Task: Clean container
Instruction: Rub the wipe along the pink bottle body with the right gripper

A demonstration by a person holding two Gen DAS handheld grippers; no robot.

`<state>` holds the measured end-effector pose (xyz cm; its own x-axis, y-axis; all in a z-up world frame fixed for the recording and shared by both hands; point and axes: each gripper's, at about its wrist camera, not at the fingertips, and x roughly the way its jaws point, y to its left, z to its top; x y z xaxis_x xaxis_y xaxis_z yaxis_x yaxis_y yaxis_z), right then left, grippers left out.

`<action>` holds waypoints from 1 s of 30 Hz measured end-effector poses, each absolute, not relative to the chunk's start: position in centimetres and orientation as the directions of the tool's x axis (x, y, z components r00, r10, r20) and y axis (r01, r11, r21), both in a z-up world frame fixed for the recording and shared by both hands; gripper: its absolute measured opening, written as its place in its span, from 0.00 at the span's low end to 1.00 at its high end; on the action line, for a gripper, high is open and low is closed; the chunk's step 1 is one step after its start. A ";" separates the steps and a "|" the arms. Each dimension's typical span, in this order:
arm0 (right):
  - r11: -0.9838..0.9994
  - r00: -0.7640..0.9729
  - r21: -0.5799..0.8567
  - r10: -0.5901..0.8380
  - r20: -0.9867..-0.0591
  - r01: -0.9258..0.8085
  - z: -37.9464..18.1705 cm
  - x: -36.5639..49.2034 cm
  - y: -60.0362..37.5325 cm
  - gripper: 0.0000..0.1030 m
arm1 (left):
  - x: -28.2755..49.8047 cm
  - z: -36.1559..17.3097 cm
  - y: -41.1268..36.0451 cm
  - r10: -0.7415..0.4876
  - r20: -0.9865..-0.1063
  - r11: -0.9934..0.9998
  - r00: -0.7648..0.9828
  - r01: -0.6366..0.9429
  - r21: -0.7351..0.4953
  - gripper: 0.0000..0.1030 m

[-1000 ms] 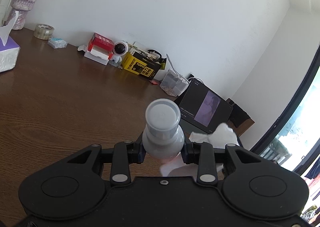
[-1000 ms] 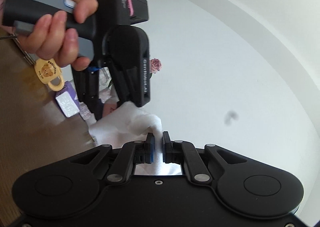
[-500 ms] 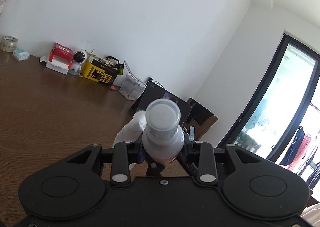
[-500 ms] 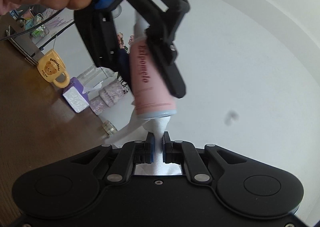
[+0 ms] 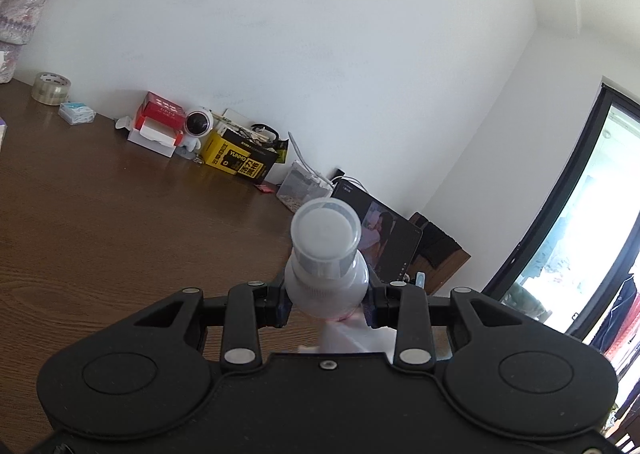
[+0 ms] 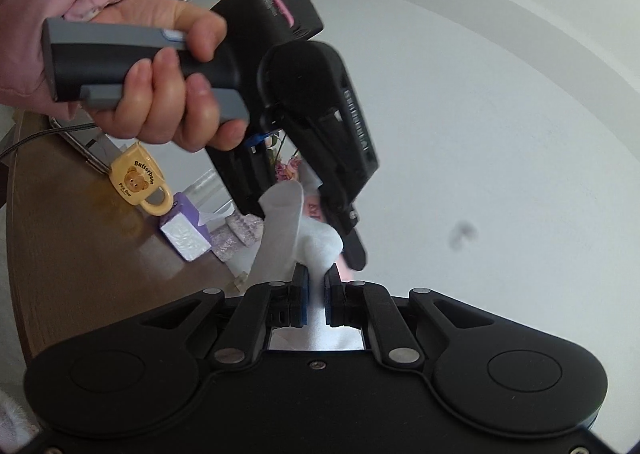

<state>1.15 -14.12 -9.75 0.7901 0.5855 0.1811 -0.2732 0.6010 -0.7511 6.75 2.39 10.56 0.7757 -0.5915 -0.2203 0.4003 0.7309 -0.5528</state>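
Note:
My left gripper (image 5: 326, 304) is shut on a bottle (image 5: 325, 254) with a translucent white cap, held cap-forward above the brown table (image 5: 100, 230). In the right wrist view that same left gripper (image 6: 340, 214) shows from the side, a hand (image 6: 164, 94) on its handle. A little of the pink bottle (image 6: 314, 210) shows behind a white tissue (image 6: 288, 230). My right gripper (image 6: 316, 286) is shut on this tissue, which is pressed against the bottle. A corner of the tissue (image 5: 352, 338) also shows below the bottle in the left wrist view.
Along the wall stand a tape roll (image 5: 51, 88), a red and white box (image 5: 158, 122), a yellow box (image 5: 238, 160) and a tablet (image 5: 384, 238). A yellow bear mug (image 6: 140, 182), a purple tissue box (image 6: 186, 230) and a flower vase (image 5: 22, 10) sit on the table.
The left gripper and bottle have swung round, so its body now hides most of the pink bottle in the right wrist view. The tissue has shifted from the bottle's left to below it.

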 end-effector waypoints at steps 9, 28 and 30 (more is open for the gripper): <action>0.647 0.816 -0.710 0.549 0.180 -0.278 -7.4 3.7 -15.7 0.07 | 6.6 9.7 3.2 -0.588 -0.246 0.738 0.770 0.387 -0.553 0.32; 0.591 0.795 -0.693 0.605 0.041 -0.413 -9.7 4.6 -14.7 0.07 | 5.6 11.3 1.6 -0.633 -0.188 0.704 0.751 0.459 -0.541 0.32; 0.582 0.786 -0.693 0.618 0.036 -0.426 -9.4 3.6 -14.8 0.07 | 6.0 11.2 1.8 -0.625 -0.190 0.708 0.757 0.448 -0.545 0.32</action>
<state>3.59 -14.77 -9.40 0.7857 0.6176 0.0358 -0.4259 0.5820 -0.6927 6.04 1.83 11.16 0.7569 -0.6252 -0.1903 0.4481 0.7085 -0.5452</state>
